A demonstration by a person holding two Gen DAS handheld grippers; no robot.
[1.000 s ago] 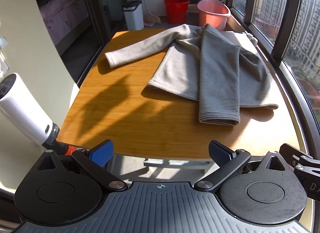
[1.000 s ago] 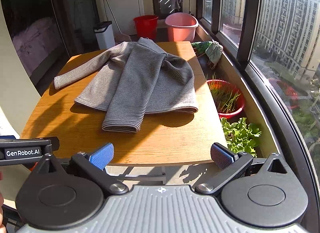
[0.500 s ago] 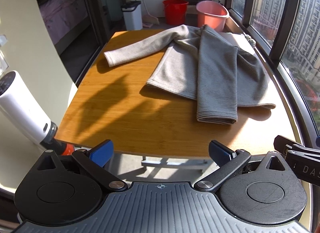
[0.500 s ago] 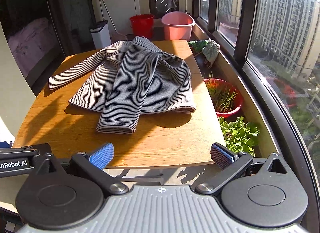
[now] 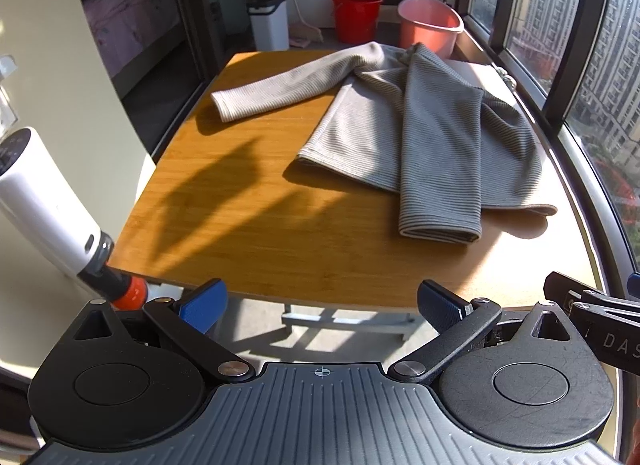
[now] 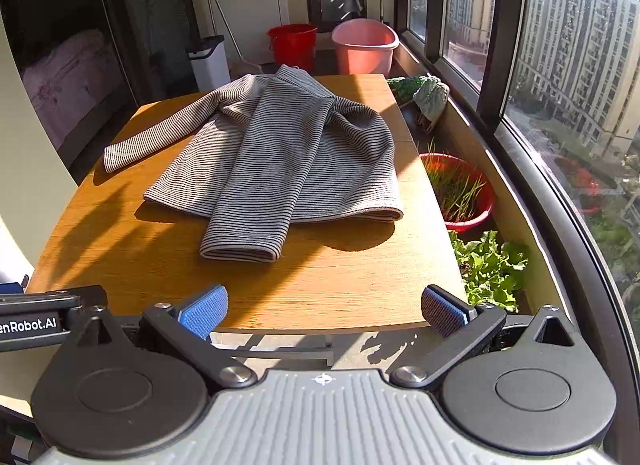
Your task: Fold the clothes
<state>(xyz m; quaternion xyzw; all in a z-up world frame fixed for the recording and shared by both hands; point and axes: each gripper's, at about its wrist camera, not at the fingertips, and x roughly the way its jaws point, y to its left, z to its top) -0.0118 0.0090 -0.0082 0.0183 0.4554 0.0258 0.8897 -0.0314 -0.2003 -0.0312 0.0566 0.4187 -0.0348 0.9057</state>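
1. Sweater [image 6: 280, 161]: striped grey knit, one item, lying flat on the wooden table [image 6: 352, 277]. We place it on the far half of the top, its body toward the window-side edge, its hem facing the near edge but well short of it.

2. Folded sleeve [image 6: 256, 193]: already laid lengthwise down over the body, cuff end just past the hem and pointing at the near edge. We judge this first fold done.

3. Open sleeve [image 5: 280, 85]: stretched out flat toward the far left corner of the table, cuff resting near the left edge. We judge this fold not yet made.

4. Work left, as we read it: bring the open sleeve across the body, then fold the body itself, probably hem toward collar. We count the task as under halfway.

5. Left gripper [image 5: 320, 305]: jaws spread wide, blue pads far apart, nothing between them. It hangs off the near edge of the table, touching neither wood nor cloth.

6. Right gripper [image 6: 323, 307]: likewise spread wide and empty, held just off the near edge toward the window-side corner, well apart from the sweater.

7. Surroundings noted: red bucket [image 6: 294, 43] and pink basin [image 6: 364, 45] on the floor beyond the far edge; white bin [image 5: 269, 21] beside them; potted greens [image 6: 490, 265] below the window-side edge.
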